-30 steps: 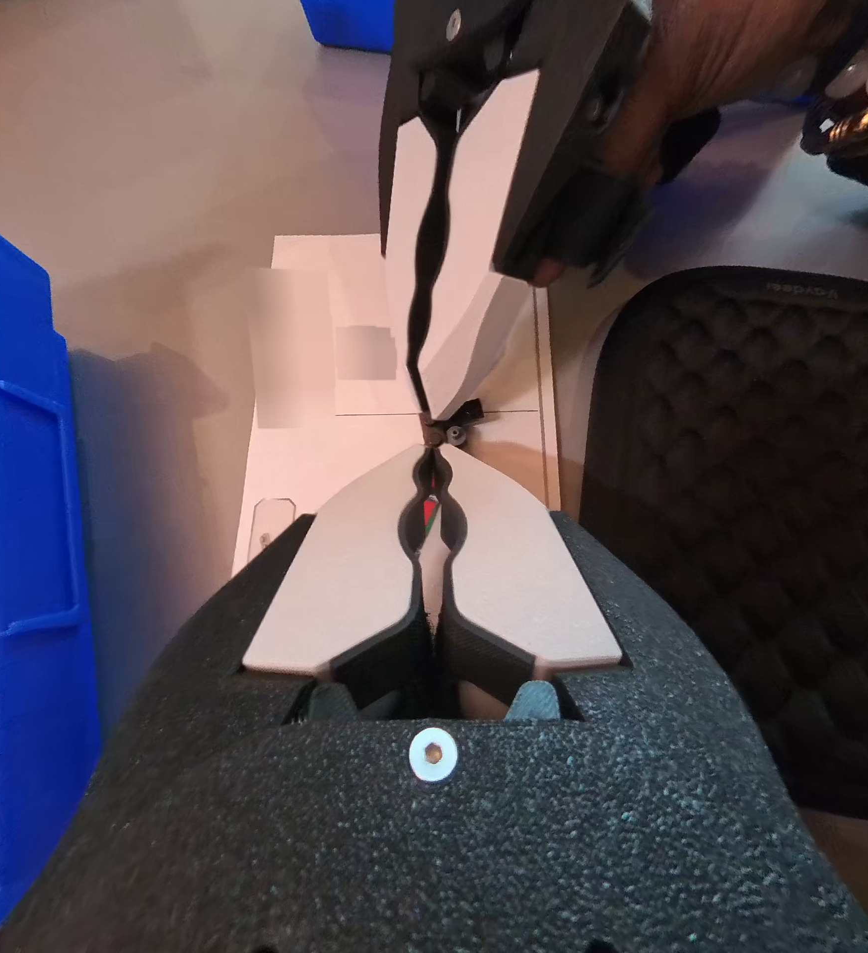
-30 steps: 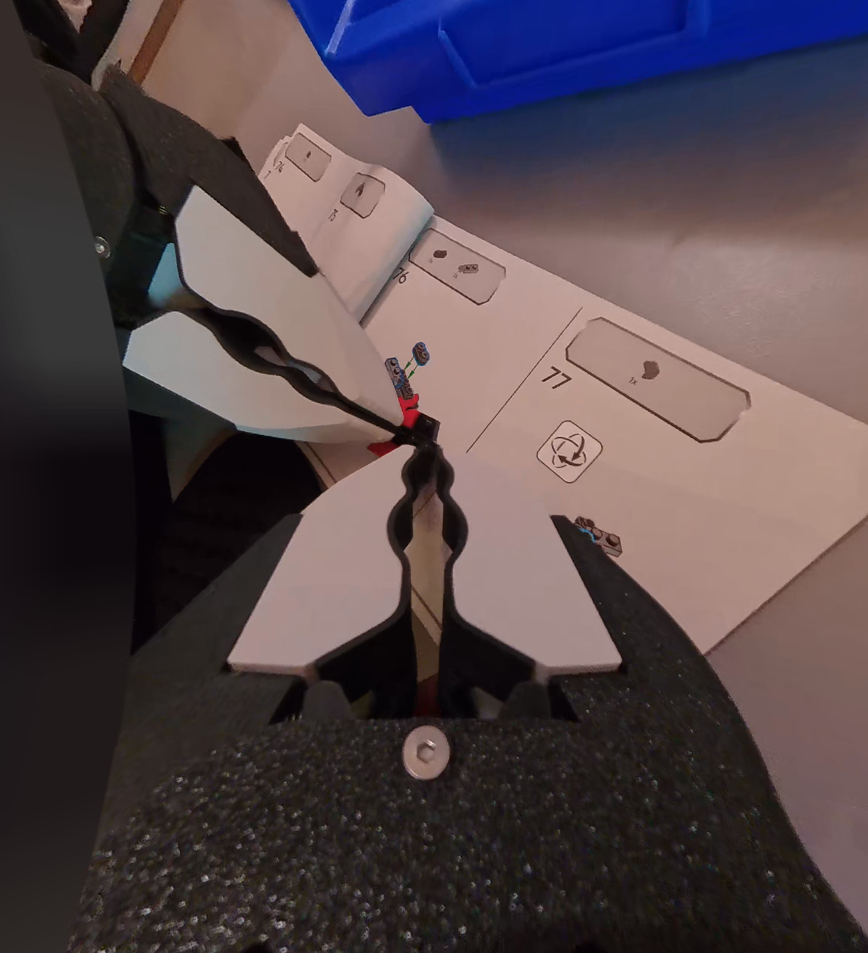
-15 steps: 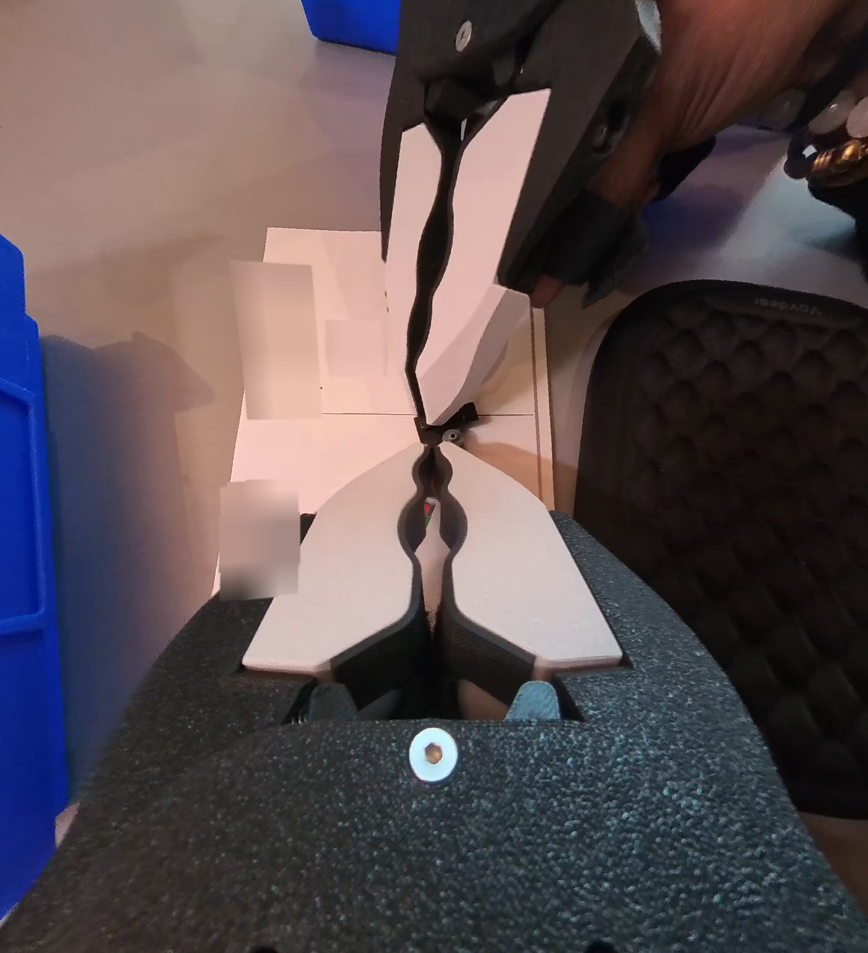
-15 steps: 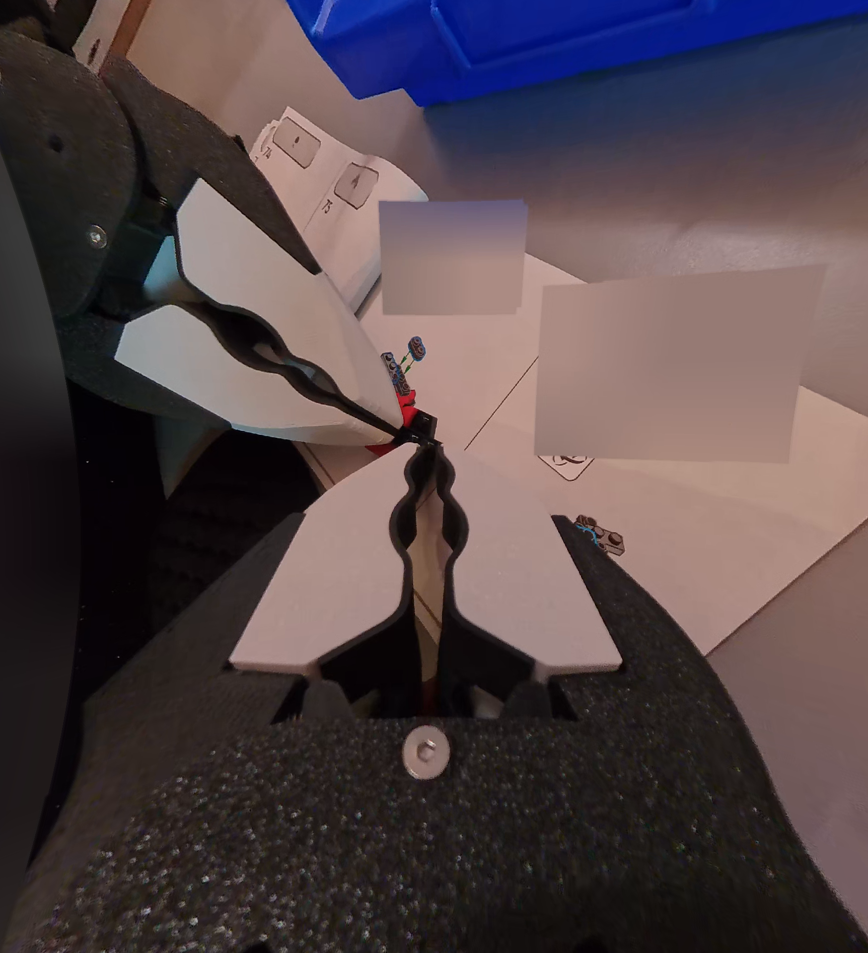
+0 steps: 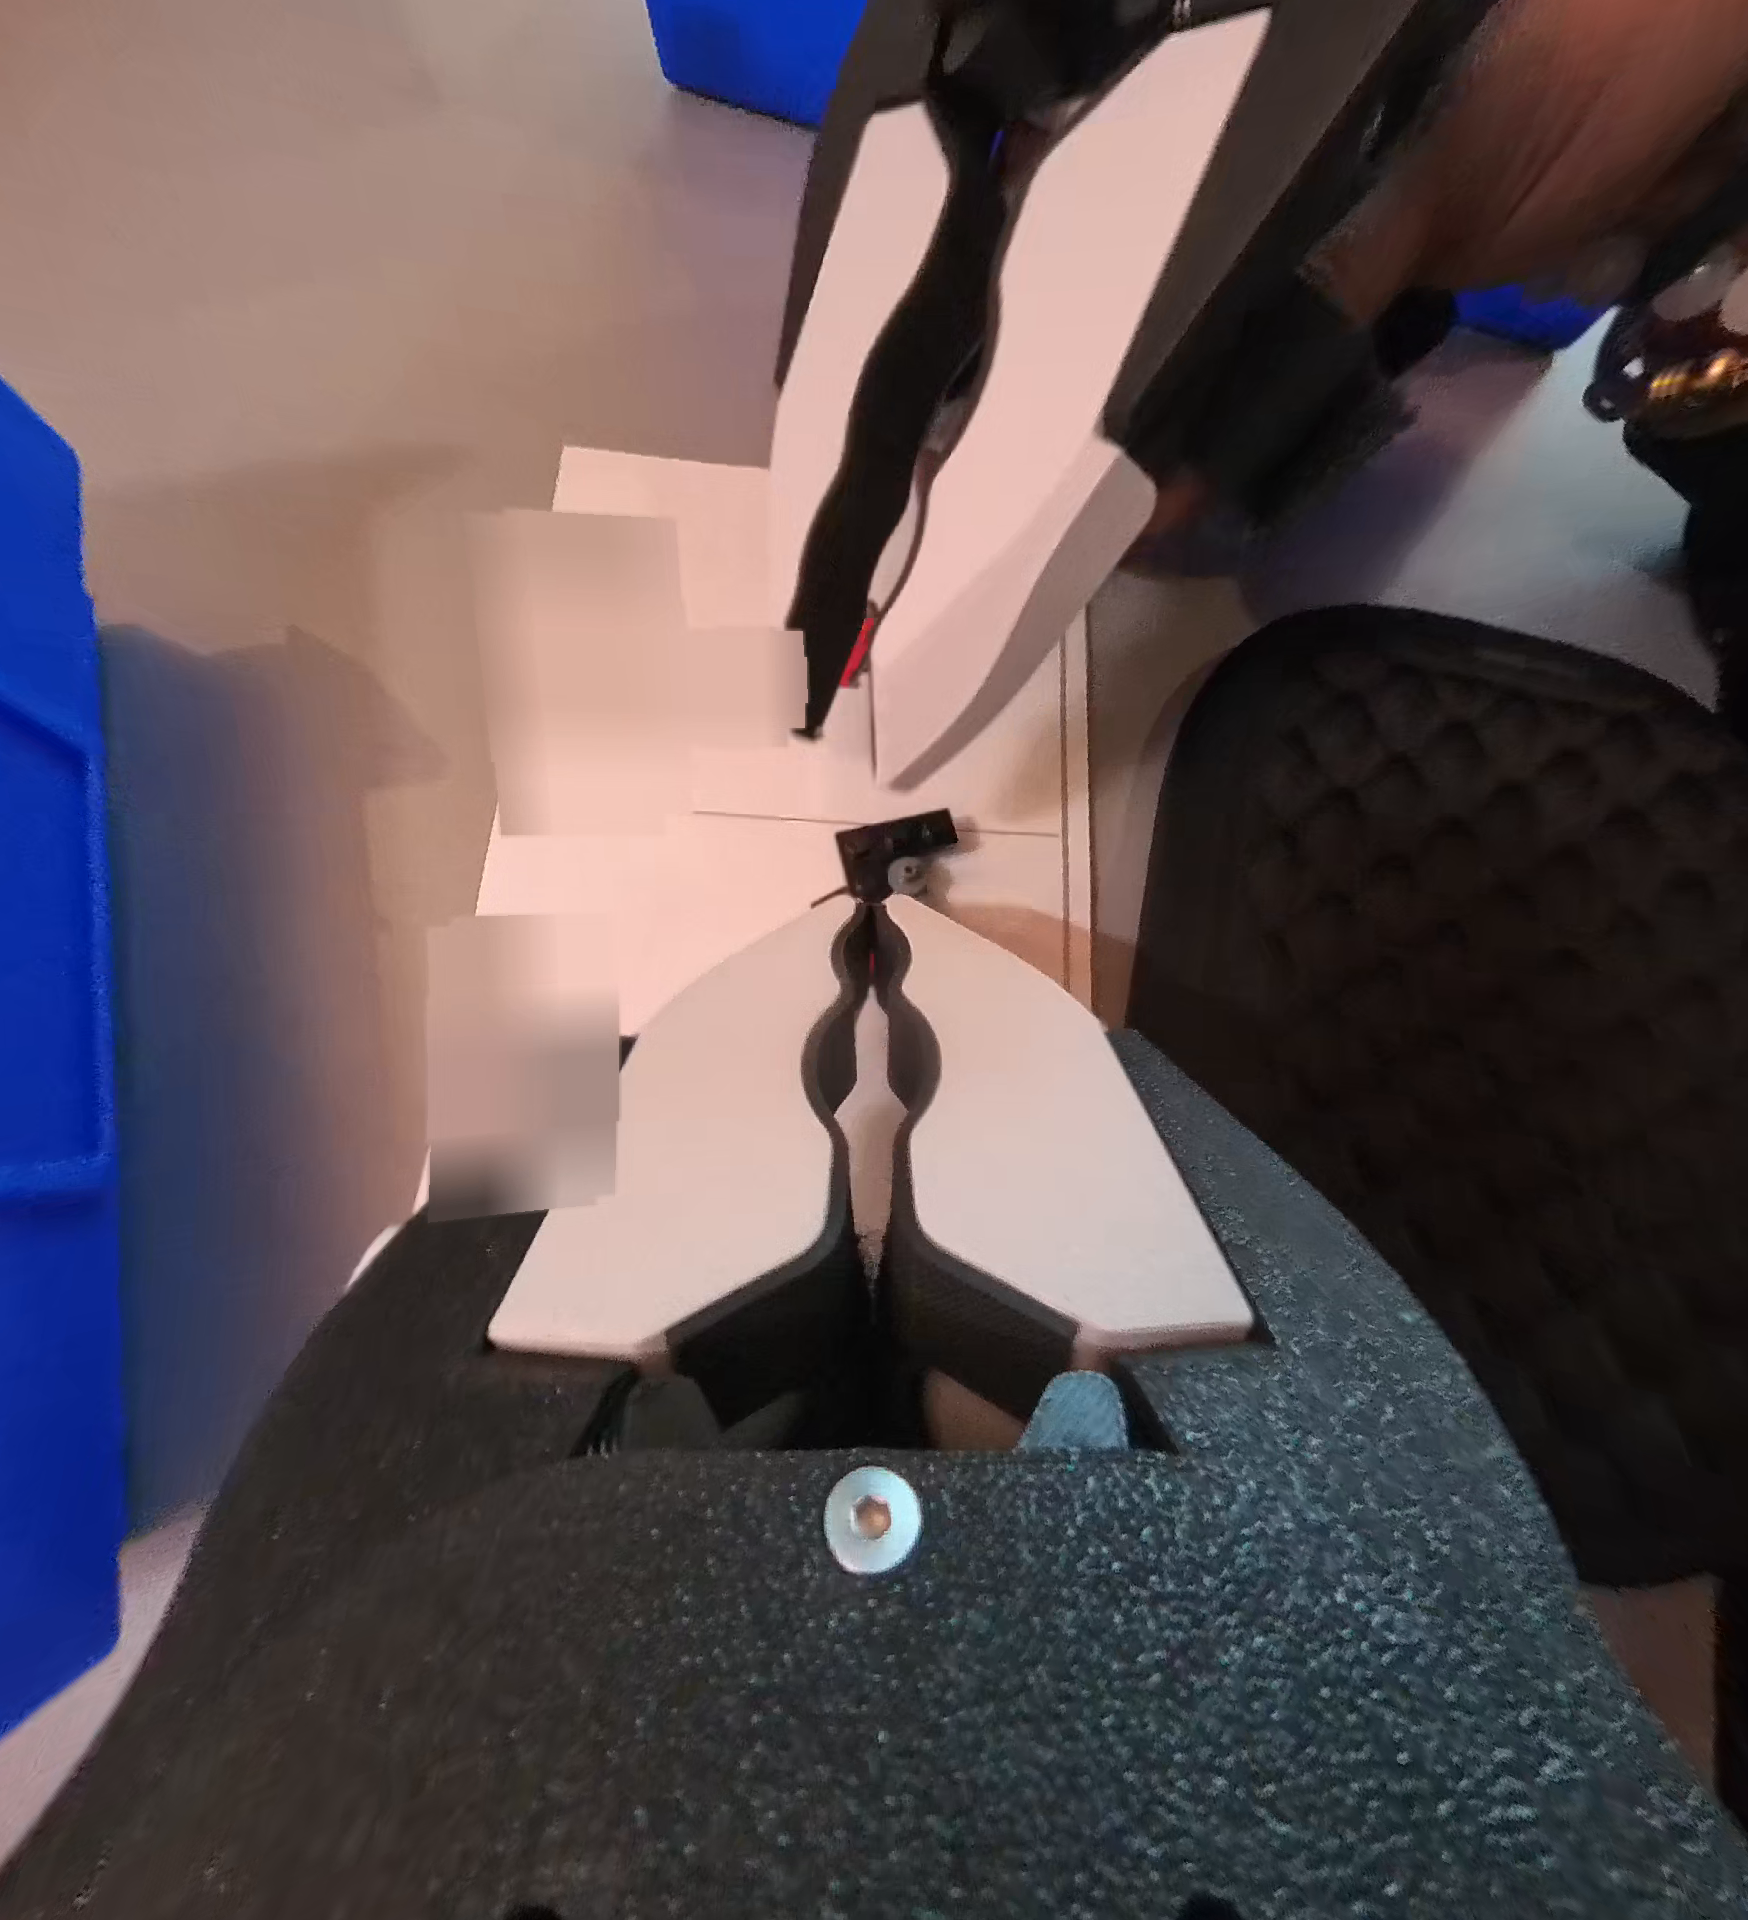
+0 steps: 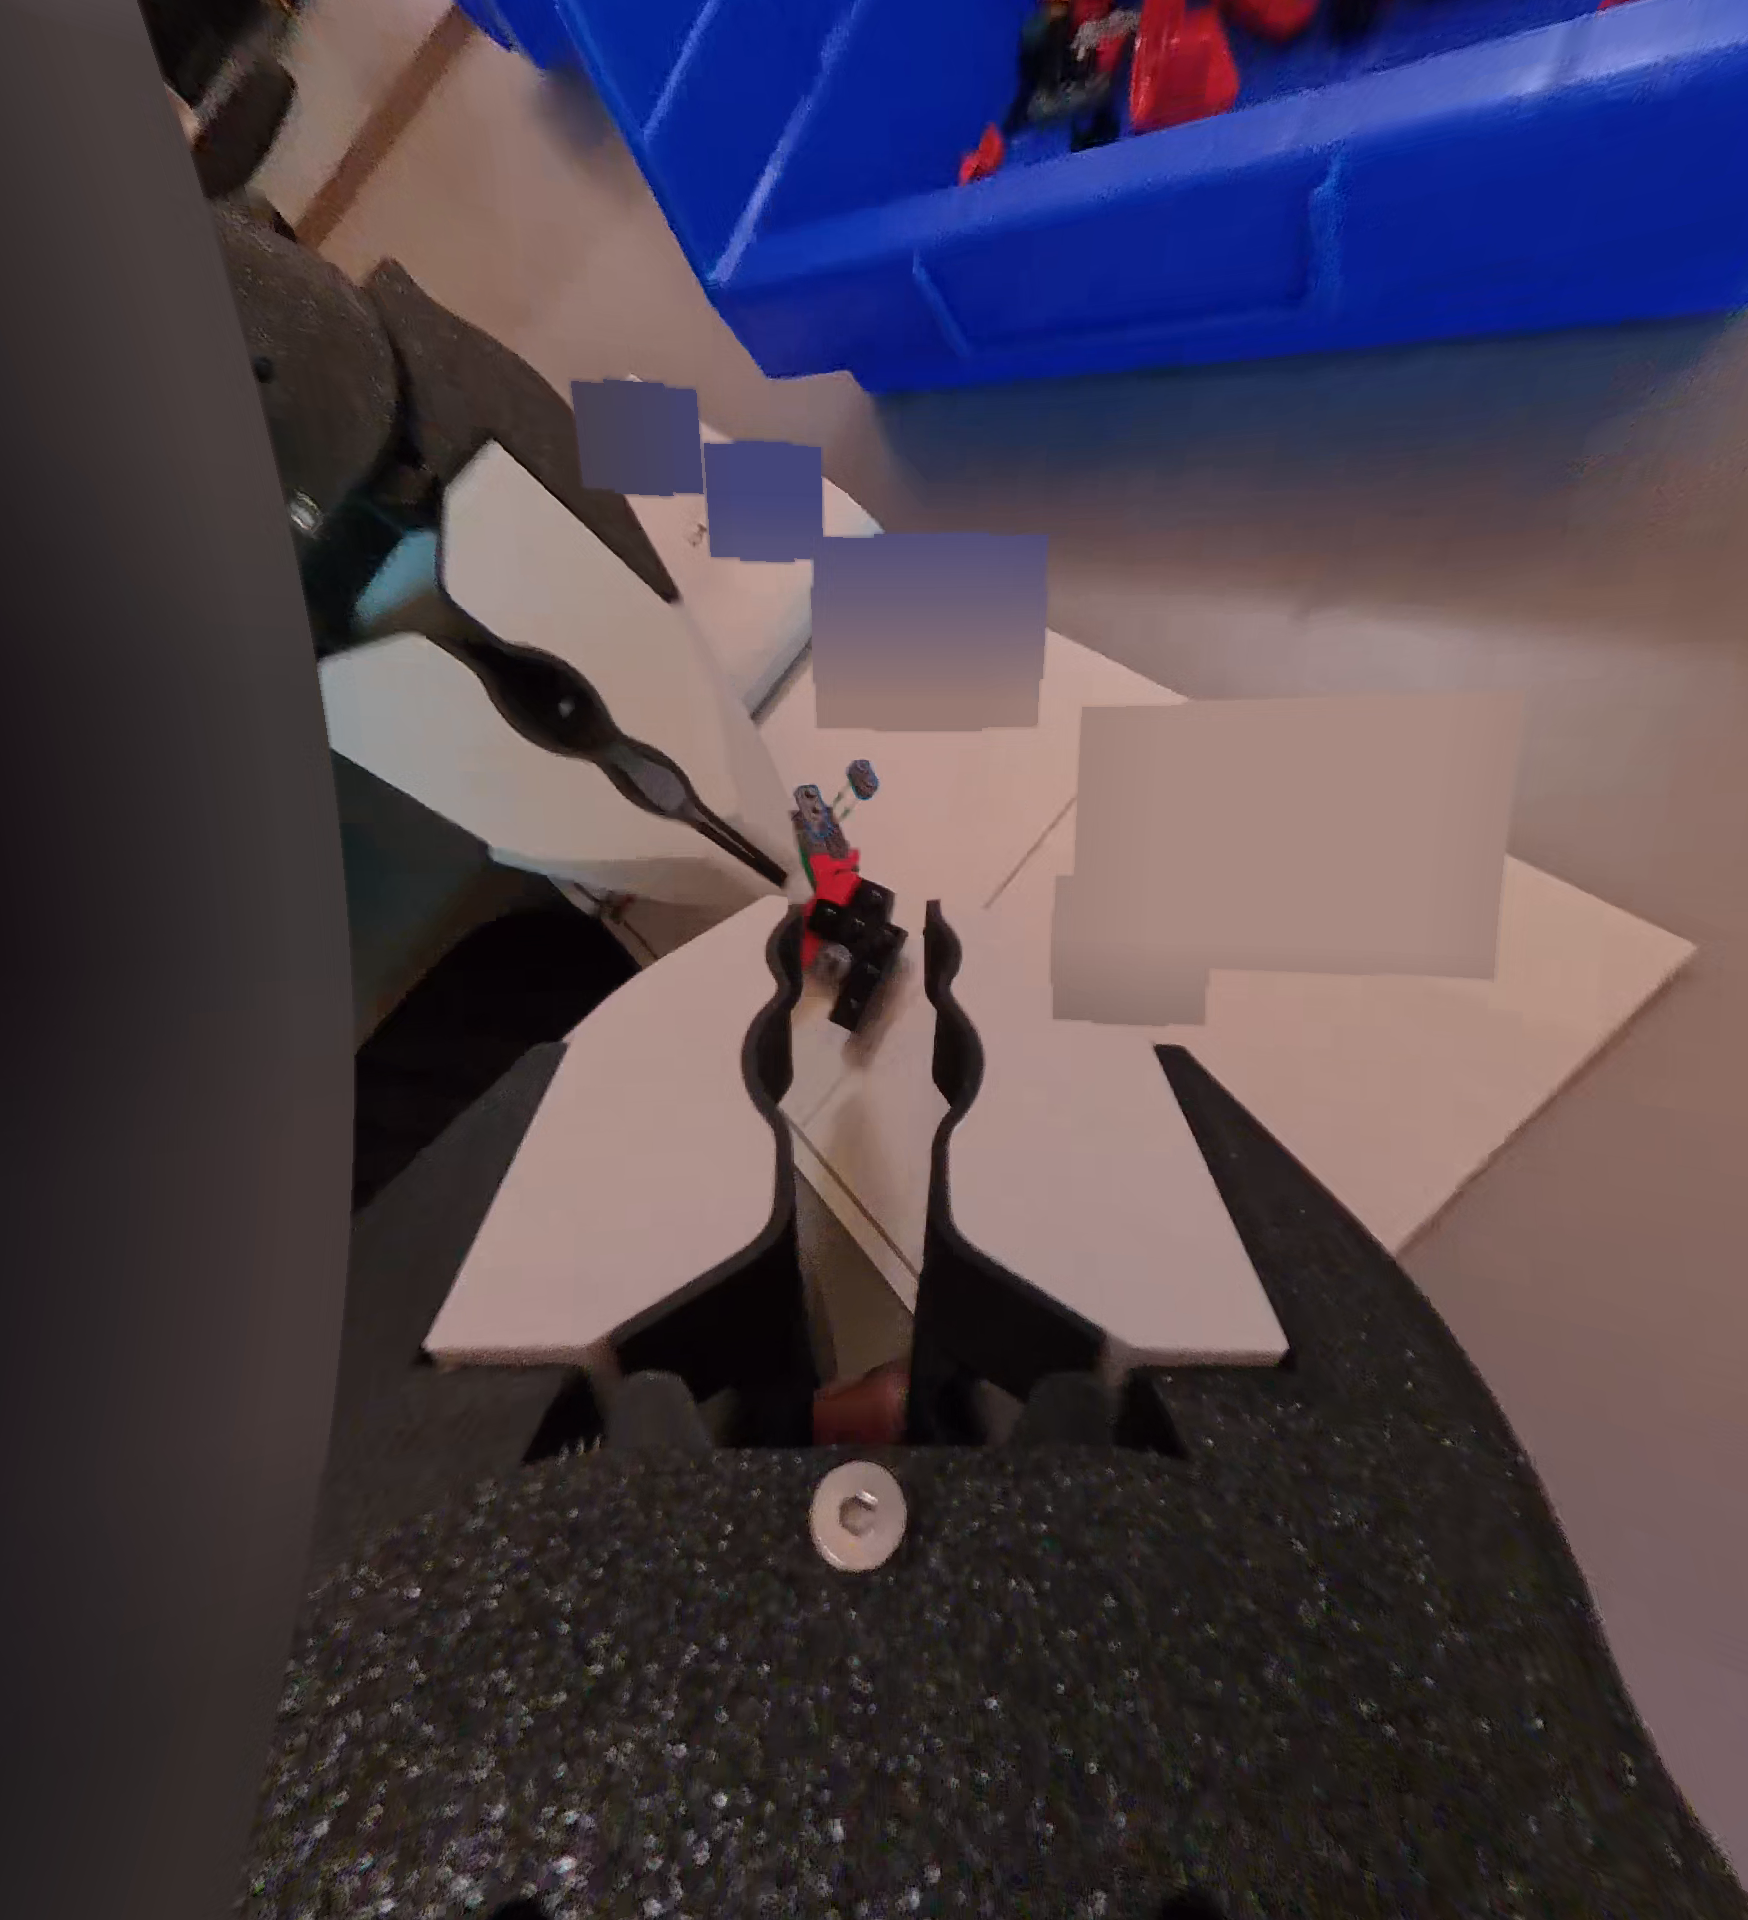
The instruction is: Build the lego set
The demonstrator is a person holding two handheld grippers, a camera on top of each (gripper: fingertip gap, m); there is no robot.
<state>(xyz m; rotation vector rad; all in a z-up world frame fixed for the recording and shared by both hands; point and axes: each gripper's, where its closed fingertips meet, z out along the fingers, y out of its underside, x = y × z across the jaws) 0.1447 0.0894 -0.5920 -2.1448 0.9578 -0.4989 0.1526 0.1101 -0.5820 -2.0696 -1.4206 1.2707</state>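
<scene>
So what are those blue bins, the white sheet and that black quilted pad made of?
Blue bin: looks like hard moulded plastic, smooth with a slight sheen and ribbed walls. White sheet: seemingly matte printed paper, thin and lying flat, a fold line across it. Black pad: probably soft fabric or foam, judging by its dull quilted, dimpled surface; the exact material is unclear.

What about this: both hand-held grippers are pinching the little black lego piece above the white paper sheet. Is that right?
Not quite. Only the left hand-held gripper is pinching the little black lego piece above the white paper sheet. The right hand-held gripper is open, its fingers spread apart, as the right wrist view shows.
</scene>
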